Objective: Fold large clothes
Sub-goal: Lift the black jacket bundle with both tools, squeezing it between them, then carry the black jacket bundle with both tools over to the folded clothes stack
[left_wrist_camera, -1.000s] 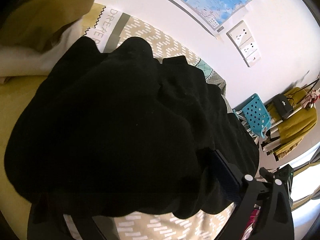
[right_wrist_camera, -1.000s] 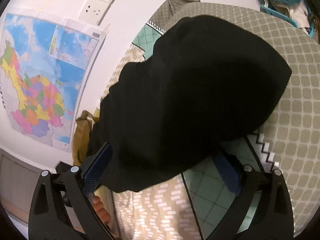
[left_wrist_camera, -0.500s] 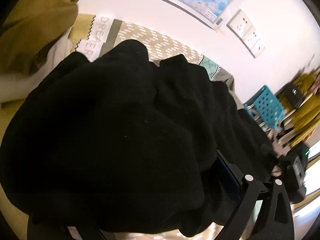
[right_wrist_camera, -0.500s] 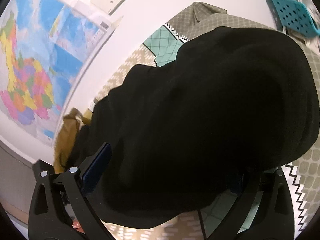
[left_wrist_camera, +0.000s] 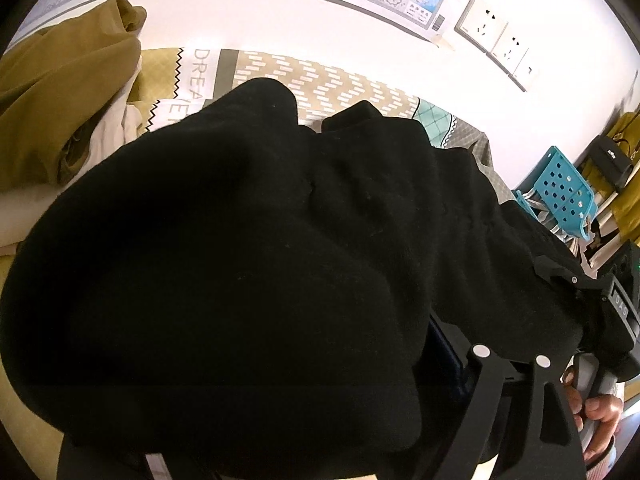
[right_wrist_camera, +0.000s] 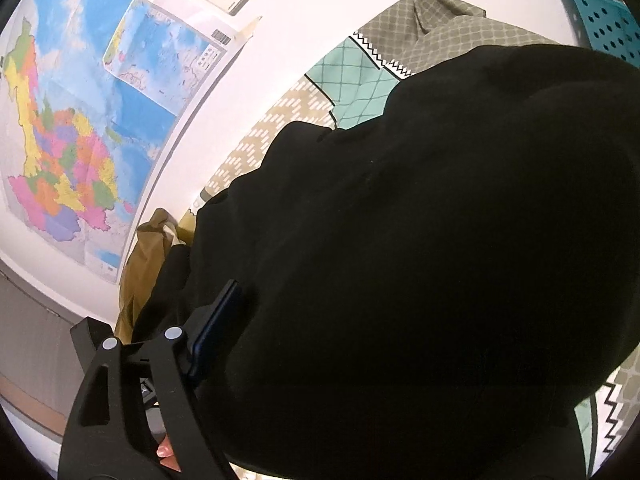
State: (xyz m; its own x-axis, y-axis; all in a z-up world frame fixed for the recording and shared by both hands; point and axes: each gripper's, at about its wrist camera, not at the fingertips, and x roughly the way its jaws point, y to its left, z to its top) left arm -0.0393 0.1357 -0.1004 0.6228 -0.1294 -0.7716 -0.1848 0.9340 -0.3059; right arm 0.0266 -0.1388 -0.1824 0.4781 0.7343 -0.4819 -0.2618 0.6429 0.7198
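A large black garment (left_wrist_camera: 260, 260) fills most of both views and lies bunched on a patterned bedspread (left_wrist_camera: 312, 84). In the left wrist view it drapes over my left gripper (left_wrist_camera: 280, 432); only the right finger (left_wrist_camera: 492, 392) shows, so its state cannot be told. In the right wrist view the garment (right_wrist_camera: 420, 260) covers my right gripper (right_wrist_camera: 380, 380); only the left finger with its blue pad (right_wrist_camera: 216, 332) shows, pressed against the cloth. The right gripper's body (left_wrist_camera: 608, 308) and the hand holding it appear at the right of the left wrist view.
A mustard and white pile of clothes (left_wrist_camera: 60, 100) lies at the back left. A white wall with a map (right_wrist_camera: 80, 120) and sockets (left_wrist_camera: 496, 36) bounds the bed. A turquoise perforated basket (left_wrist_camera: 560, 192) stands beyond the bed's right end.
The garment has been drawn closer and bunched up, now covering more of both views. The two grippers have come nearer each other; the right one now shows in the left view.
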